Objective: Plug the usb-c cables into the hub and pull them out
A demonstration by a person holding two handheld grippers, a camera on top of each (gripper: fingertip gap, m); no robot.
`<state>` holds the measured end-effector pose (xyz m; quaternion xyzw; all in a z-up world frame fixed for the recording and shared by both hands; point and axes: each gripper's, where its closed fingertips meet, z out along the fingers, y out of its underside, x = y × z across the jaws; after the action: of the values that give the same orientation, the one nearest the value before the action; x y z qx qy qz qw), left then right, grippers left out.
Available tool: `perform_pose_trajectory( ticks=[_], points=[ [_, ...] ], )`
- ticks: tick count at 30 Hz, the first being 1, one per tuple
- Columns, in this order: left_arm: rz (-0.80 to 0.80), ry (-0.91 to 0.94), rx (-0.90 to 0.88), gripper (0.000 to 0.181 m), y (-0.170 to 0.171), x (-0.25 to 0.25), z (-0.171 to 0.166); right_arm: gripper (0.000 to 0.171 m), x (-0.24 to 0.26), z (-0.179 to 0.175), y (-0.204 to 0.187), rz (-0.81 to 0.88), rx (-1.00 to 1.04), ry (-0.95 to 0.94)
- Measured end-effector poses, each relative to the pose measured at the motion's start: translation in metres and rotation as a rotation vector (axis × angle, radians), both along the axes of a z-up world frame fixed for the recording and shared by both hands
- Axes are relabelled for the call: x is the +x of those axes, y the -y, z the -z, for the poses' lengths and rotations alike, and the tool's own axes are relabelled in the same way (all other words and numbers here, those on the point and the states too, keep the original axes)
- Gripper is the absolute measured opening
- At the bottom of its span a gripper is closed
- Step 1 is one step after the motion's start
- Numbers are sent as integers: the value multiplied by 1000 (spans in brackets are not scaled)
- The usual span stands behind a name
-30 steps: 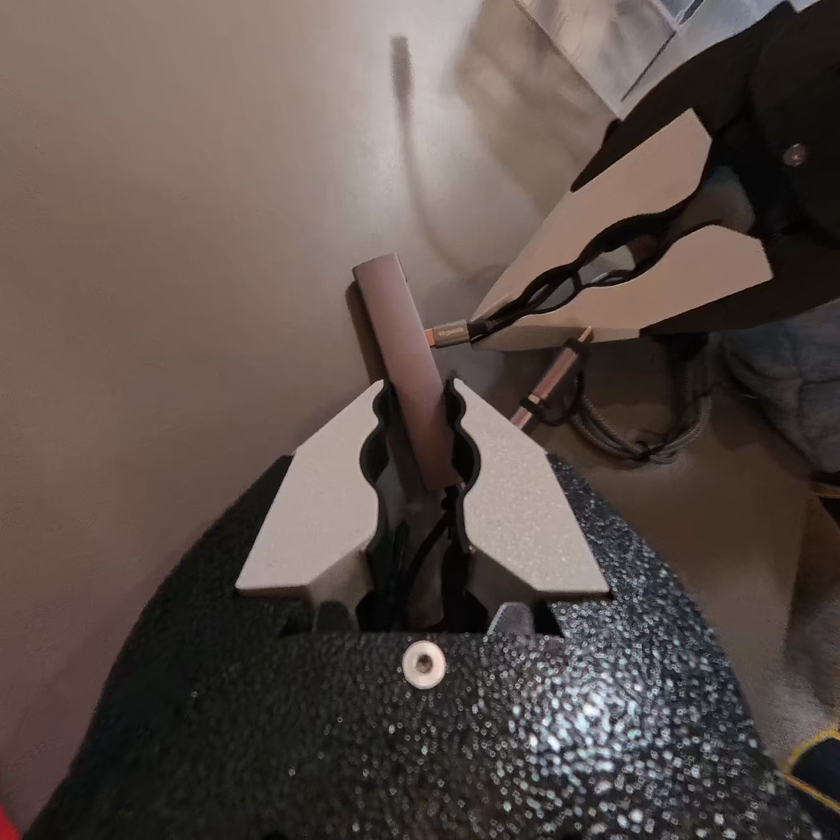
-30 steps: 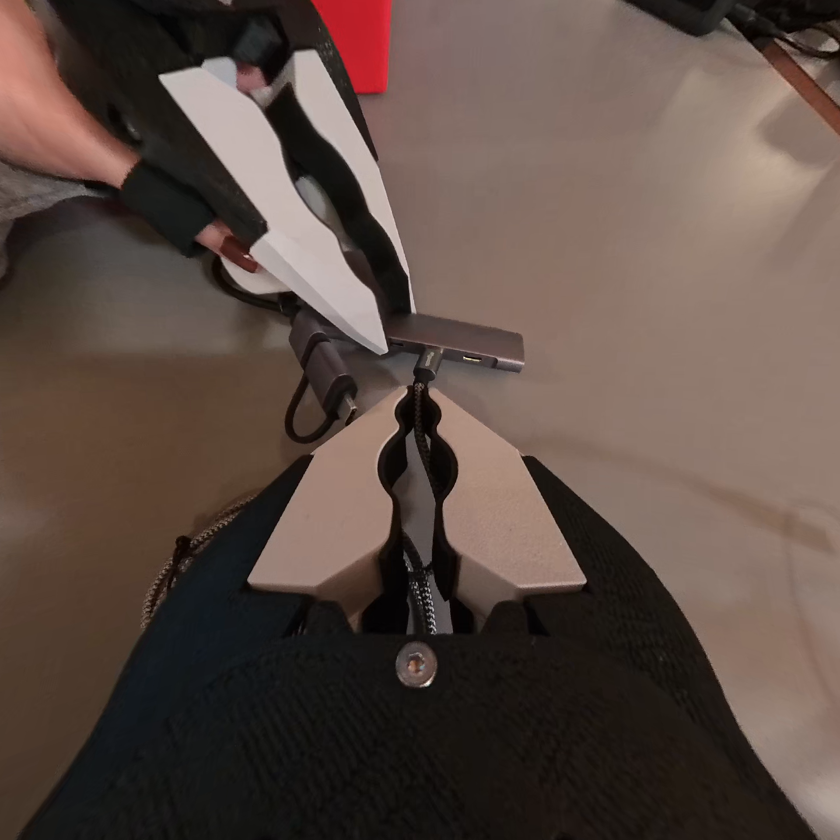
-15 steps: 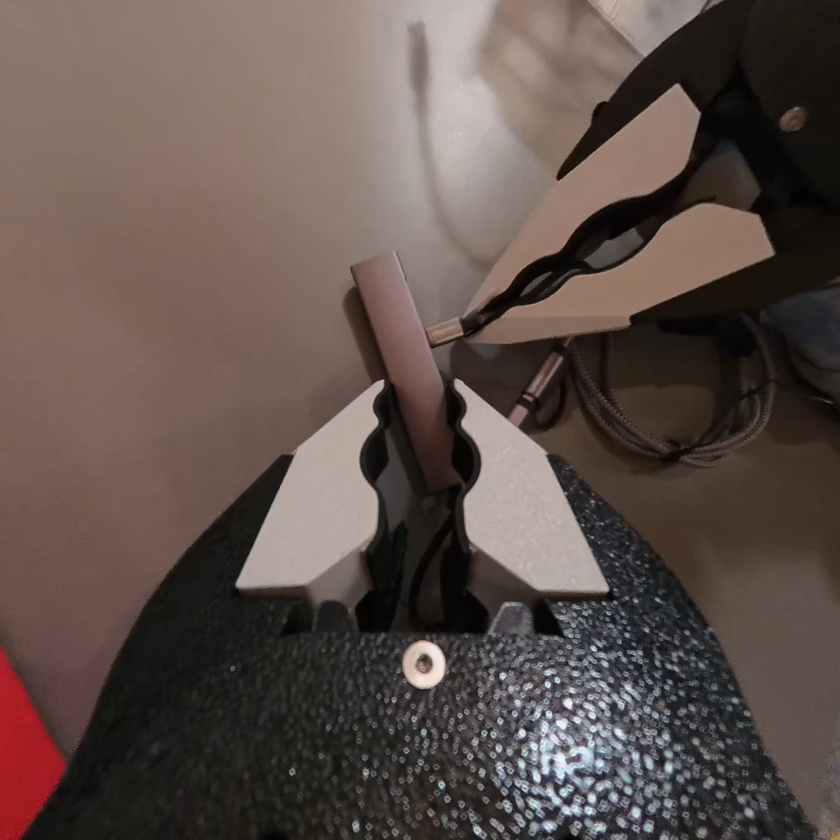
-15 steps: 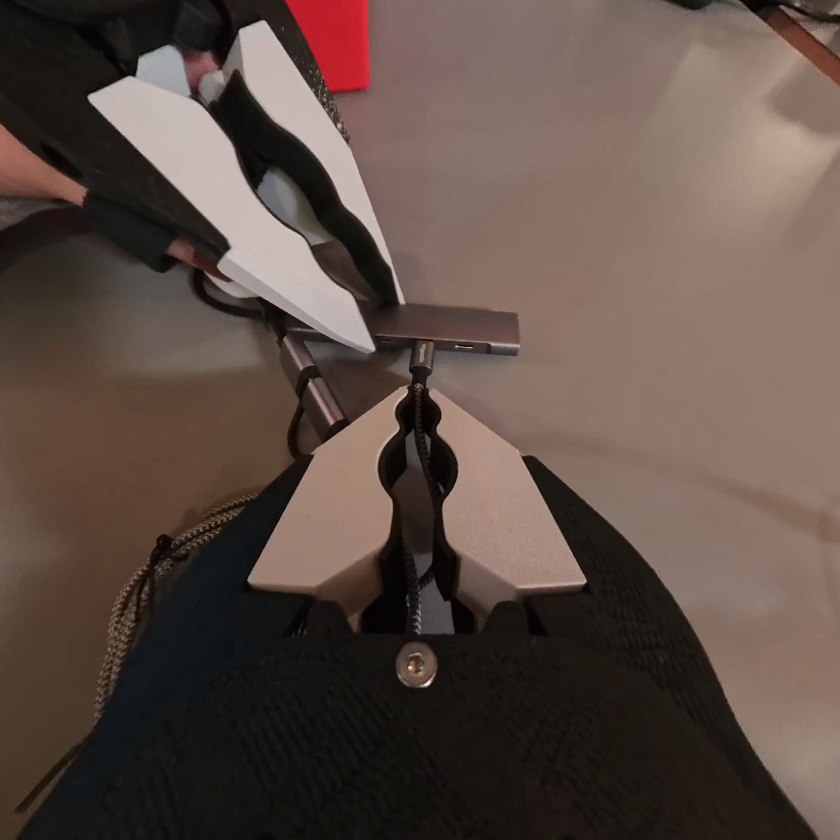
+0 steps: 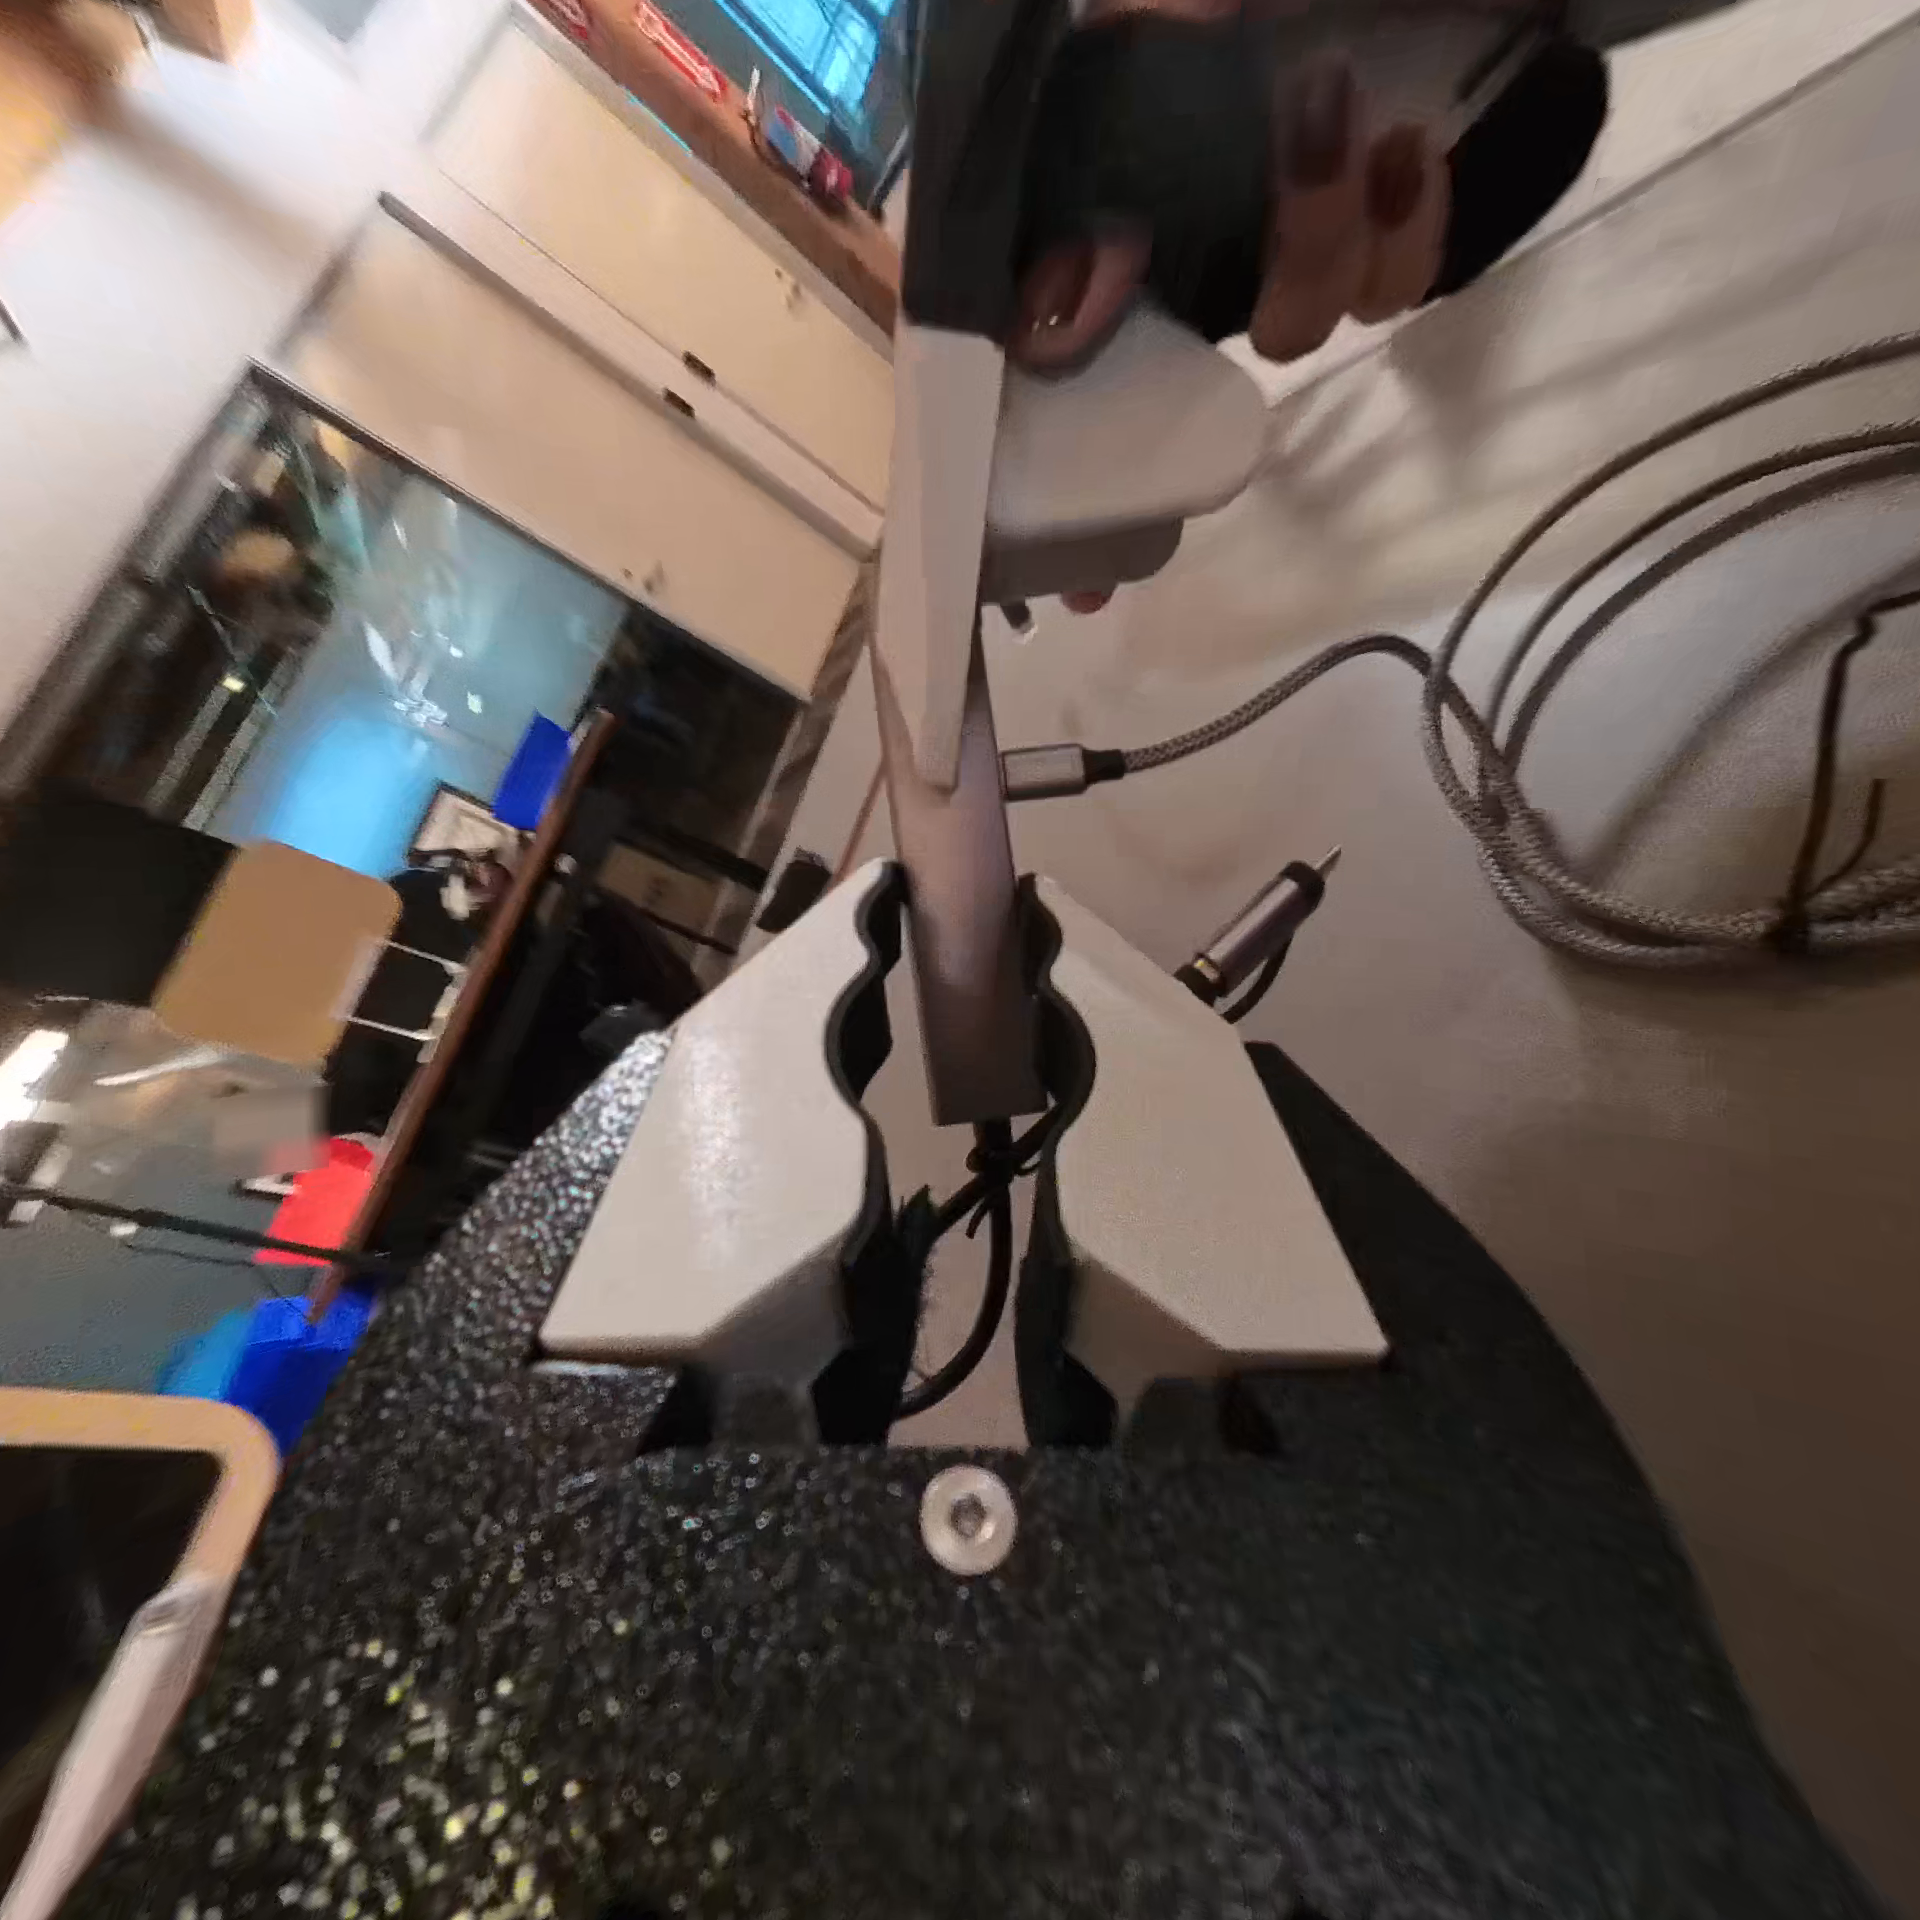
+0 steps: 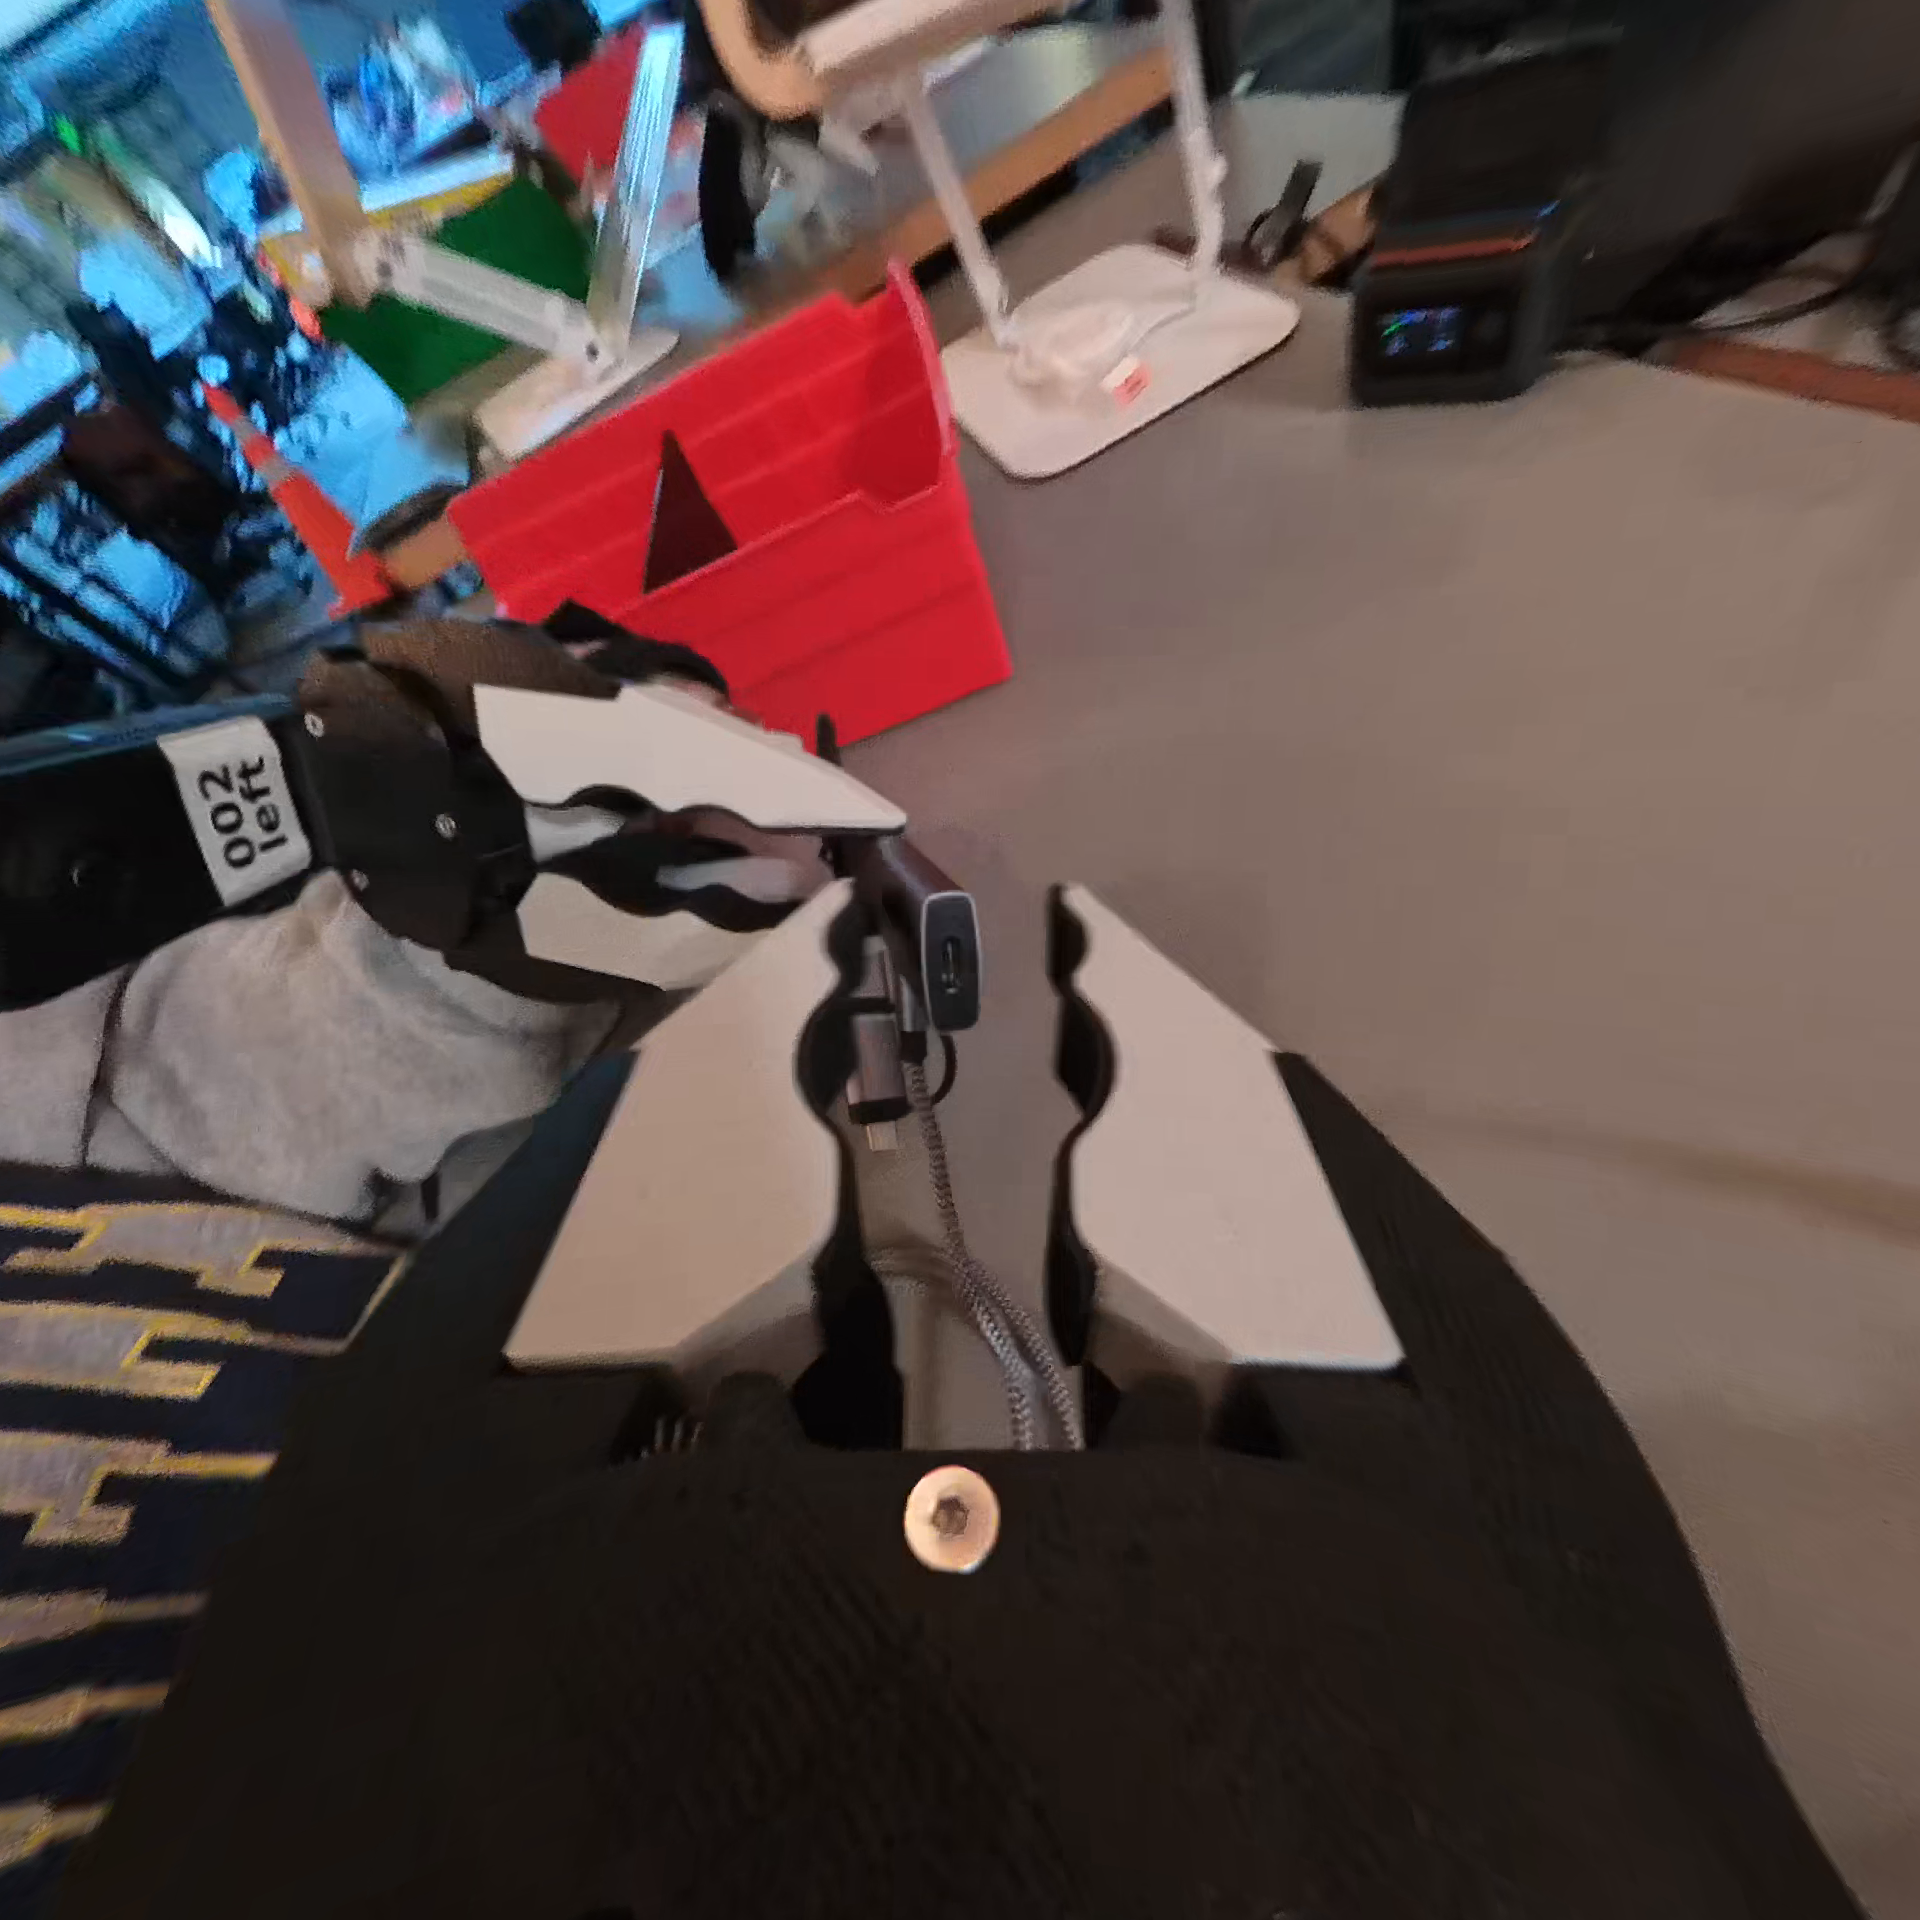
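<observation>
A red plastic bin (image 6: 790, 561) stands on the grey table (image 6: 1455, 727), tilted in the frame, with a dark triangular shape showing at its front wall. Behind it sit the flat white base of a lamp stand (image 6: 1122, 353) and a black box with a small lit screen (image 6: 1455, 301). Near the left edge lie grey fabric (image 6: 291, 1049) and a dark cloth with gold patterning (image 6: 114, 1382). An orange cone (image 6: 312, 509) is blurred farther back.

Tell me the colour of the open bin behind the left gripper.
Bright red: the ribbed plastic bin on the grey table, clearest in the right wrist view.
</observation>
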<state>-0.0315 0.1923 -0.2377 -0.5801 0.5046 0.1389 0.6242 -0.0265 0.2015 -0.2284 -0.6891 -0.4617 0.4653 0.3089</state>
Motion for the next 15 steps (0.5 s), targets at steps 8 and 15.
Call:
perform_pose_trajectory(
  ticks=[8,15],
  points=[
    [-46,319,10,41,3,-16,-37,8,19,-65,18,-21,284,96],
    [-202,481,-57,35,-16,-46,-27,7,87,-234,-5,201,745,88]
  ],
)
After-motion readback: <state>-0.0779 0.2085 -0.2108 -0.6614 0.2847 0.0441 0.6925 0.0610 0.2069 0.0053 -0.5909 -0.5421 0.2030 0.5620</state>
